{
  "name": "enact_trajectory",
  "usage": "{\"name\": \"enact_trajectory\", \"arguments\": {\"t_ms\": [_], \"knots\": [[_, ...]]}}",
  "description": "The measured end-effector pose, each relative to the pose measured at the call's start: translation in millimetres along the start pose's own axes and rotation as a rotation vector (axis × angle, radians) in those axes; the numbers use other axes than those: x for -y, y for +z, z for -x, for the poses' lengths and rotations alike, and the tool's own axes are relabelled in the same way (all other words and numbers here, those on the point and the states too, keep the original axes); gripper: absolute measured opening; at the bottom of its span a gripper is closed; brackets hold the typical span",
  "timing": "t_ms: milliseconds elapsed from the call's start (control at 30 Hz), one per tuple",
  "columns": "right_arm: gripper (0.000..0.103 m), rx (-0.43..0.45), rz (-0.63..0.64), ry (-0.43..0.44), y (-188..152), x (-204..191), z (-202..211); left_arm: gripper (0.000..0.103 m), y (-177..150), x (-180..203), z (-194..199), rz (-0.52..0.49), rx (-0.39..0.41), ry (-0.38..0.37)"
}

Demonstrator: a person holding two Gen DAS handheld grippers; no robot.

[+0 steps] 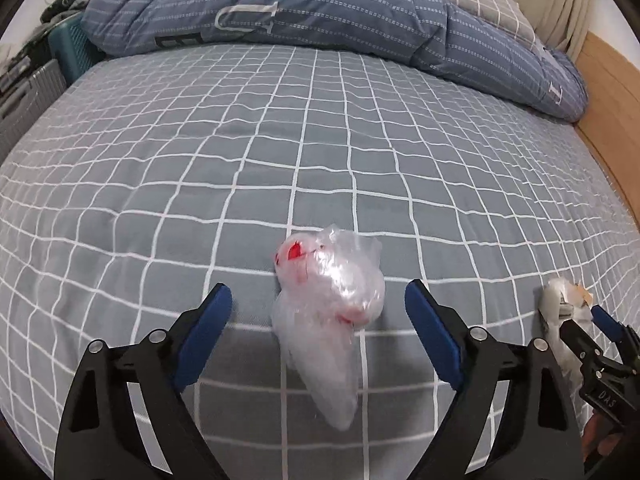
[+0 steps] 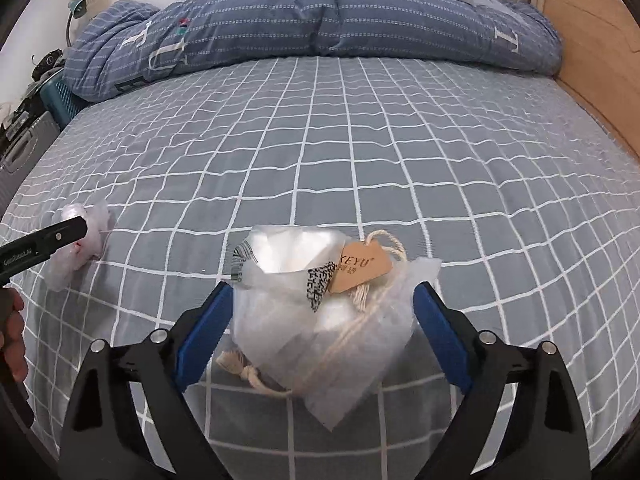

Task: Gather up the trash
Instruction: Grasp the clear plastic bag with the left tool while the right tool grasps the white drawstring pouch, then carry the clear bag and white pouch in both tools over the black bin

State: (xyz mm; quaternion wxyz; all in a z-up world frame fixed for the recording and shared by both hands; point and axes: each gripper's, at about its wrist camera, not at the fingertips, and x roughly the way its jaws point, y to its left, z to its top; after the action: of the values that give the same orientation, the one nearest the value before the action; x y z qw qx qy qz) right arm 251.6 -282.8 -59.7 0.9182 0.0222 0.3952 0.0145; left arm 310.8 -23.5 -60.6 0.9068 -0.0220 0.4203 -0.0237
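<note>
Left wrist view: crumpled clear plastic bag with red scraps (image 1: 328, 312) lies on grey white-checked bed sheet (image 1: 280, 152), between spread blue pads of left tool (image 1: 318, 322), untouched. Right wrist view: white translucent bag with tan tag and cream string (image 2: 320, 320) lies between wide-open right tool (image 2: 323, 320); red-scrap bag at 9 o'clock. Step: pre-grasp, both. Next: close pads on each bag, lift; thin film may slip. Blue striped quilt (image 2: 312, 20) at 12 o'clock.

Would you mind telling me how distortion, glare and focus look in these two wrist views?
Left wrist view: strong fisheye bends the bedsheet grid, dark corners, mild glare on the crumpled plastic bag. Right wrist view: same curvature, sharp enough to read the paper tag; soft, even light.
</note>
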Motion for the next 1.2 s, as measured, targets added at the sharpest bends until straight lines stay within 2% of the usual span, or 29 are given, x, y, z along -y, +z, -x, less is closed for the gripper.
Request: {"name": "enact_trajectory", "arguments": {"t_ms": [67, 100, 133, 200, 233, 333, 433, 833, 1200], "knots": [[0.078, -0.004, -0.005, 0.015, 1, -1, -4, 0.083, 1, 2, -4, -0.006, 0.0, -0.003], [0.076, -0.006, -0.006, 0.016, 1, -2, -5, 0.076, 1, 3, -5, -0.008, -0.002, -0.008], [0.071, -0.009, -0.007, 0.018, 1, -3, -7, 0.066, 2, 5, -9, -0.014, -0.01, -0.008], [0.063, -0.019, -0.009, 0.023, 1, -5, -10, 0.057, 2, 7, -17, -0.022, -0.038, -0.008], [0.054, -0.025, -0.007, 0.031, 0, -7, -11, 0.056, 2, 8, -19, -0.022, -0.04, -0.004], [0.038, -0.029, 0.001, 0.012, -1, -11, -13, 0.053, 2, 8, -22, -0.026, -0.039, -0.007], [0.029, -0.03, 0.017, 0.009, 0, -15, -13, 0.051, 2, 7, -22, -0.019, -0.037, -0.017], [0.023, 0.0, 0.032, -0.004, 2, -22, 5, 0.049, -3, 13, -11, -0.039, -0.022, 0.001], [0.022, 0.029, 0.039, 0.012, 4, -35, 34, 0.049, -13, 11, 25, -0.038, -0.001, 0.004]]}}
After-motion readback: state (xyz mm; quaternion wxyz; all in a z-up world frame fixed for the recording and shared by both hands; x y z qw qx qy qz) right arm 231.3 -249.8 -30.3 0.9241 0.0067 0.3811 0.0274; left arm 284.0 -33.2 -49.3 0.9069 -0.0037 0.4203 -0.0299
